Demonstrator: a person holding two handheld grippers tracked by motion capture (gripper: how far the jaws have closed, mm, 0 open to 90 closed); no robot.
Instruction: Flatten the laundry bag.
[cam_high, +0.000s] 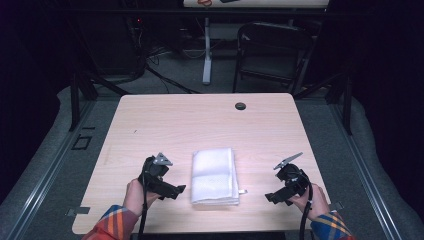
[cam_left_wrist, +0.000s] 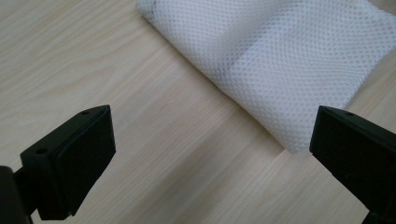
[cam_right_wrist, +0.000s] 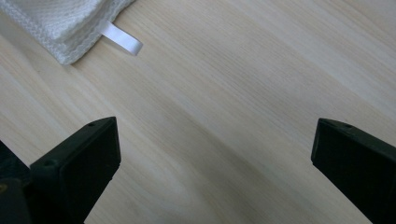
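Folded mesh cloth (cam_left_wrist: 280, 60) cut off at top edge.

A folded white mesh cloth (cam_high: 214, 176) lies on the light wooden table (cam_high: 200, 120) near its front edge, between the left gripper (cam_high: 181, 189) and right gripper (cam_high: 268, 197).

A pale wood desk (cam_high: 165, 120) carries 1 folded white mesh cloth (cam_high: 214, 175) near its front edge and 1 small dark round cap (cam_high: 240, 106) near its far edge.
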